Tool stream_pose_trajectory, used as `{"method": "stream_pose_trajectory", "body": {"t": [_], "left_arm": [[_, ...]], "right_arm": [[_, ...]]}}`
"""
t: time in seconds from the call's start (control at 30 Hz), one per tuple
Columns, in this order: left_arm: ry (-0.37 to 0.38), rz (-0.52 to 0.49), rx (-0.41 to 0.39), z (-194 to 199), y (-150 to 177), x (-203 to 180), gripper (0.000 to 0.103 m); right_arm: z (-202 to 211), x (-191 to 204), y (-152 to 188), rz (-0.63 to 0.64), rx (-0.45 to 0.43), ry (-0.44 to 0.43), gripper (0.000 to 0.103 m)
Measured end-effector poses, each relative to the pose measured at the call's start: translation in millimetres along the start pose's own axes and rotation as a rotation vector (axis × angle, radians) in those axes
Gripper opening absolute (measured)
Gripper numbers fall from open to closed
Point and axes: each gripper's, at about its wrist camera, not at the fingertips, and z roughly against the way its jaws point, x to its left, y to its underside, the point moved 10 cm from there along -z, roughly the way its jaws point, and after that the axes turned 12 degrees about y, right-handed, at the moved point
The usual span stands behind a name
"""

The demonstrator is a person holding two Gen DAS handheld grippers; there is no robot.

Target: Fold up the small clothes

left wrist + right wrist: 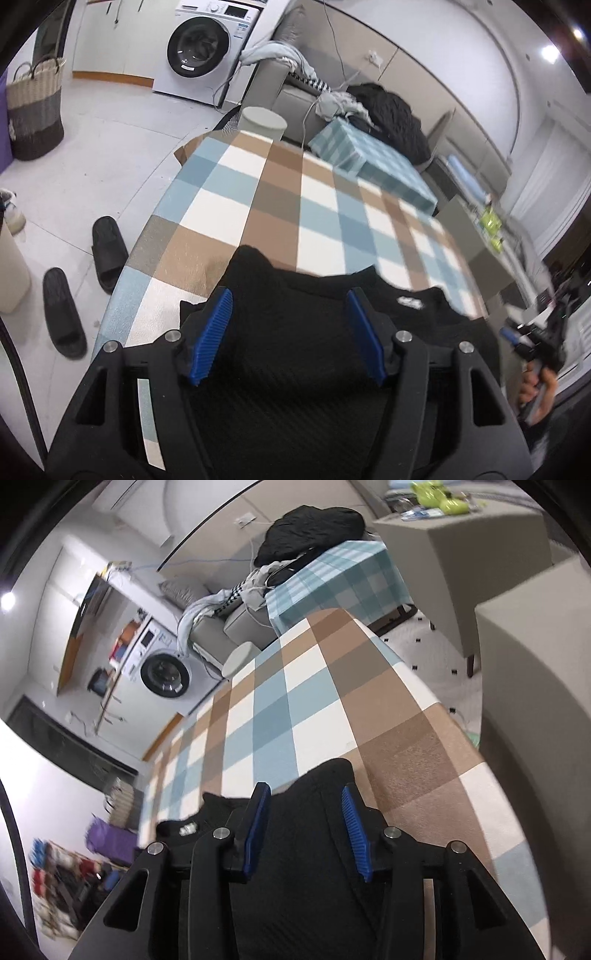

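A black garment (255,266) lies on the near part of the table's checked cloth (317,206), a white label (410,301) showing at its neck. My left gripper (289,295) hangs over the garment's left part, open, the blue pads (214,332) wide apart and pressing on nothing. In the right wrist view the same garment (325,775) lies under my right gripper (304,788), which is also open above the cloth, the label (188,827) to its left. A hand (539,387) holding the right gripper shows blurred at the left wrist view's right edge.
Beyond the table stand a round grey stool (264,120), a low table with a teal checked cover (373,162) and a sofa piled with clothes (391,114). A washing machine (207,48), woven basket (35,110) and black slippers (107,251) are on the floor left. Grey cabinets (524,635) stand right.
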Motion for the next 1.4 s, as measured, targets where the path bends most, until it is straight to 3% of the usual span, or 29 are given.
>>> {"method": "stream_pose_trajectory", "body": {"t": [0.2,0.3,0.43,0.47,0.5,0.8,0.9,1.0,1.1,1.17,1.3,1.4], "left_arm": [[-0.123,-0.071,0.089,-33.1,12.9,14.3,0.06],[-0.171,-0.095,0.1,-45.7,11.5,22.4,0.053],[-0.201,-0.135,0.12,-57.7,10.4,26.7,0.009],[-0.205,-0.145,0.123,-59.2,10.4,26.8,0.001],[-0.2,-0.154,0.121,-59.6,10.3,25.8,0.0],[-0.178,-0.148,-0.102,-0.6,-33.8,20.7,0.0],[-0.175,-0.106,-0.094,0.8,-36.3,30.7,0.0],[-0.171,-0.106,-0.033,-10.4,-24.9,31.7,0.0],[-0.162,-0.121,0.025,-26.1,-11.2,27.5,0.008],[-0.162,-0.129,0.057,-34.1,-4.0,24.9,0.02],[-0.148,-0.111,0.076,-40.9,3.8,22.3,0.022],[-0.139,-0.117,0.074,-35.9,6.5,16.9,0.023]], "right_arm": [[-11.9,4.6,13.4,0.09,0.033,0.047,0.048],[-15.0,7.5,19.6,0.133,0.037,0.062,0.049],[-17.1,8.9,22.2,0.167,0.04,0.074,0.049],[-17.7,8.8,22.5,0.175,0.041,0.075,0.049],[-18.1,8.6,22.7,0.177,0.043,0.076,0.049],[-17.6,-1.6,14.4,0.16,0.03,0.1,0.049],[-19.0,-3.6,12.1,0.159,0.027,0.116,0.049],[-19.3,-3.6,11.1,0.167,0.019,0.128,0.049],[-22.8,1.2,10.7,0.195,0.011,0.148,0.053],[-27.6,4.8,10.1,0.219,0.01,0.161,0.055],[-34.2,6.9,11.8,0.241,0.02,0.206,0.055],[-14.6,12.3,13.3,0.258,-0.009,0.193,0.055]]}}
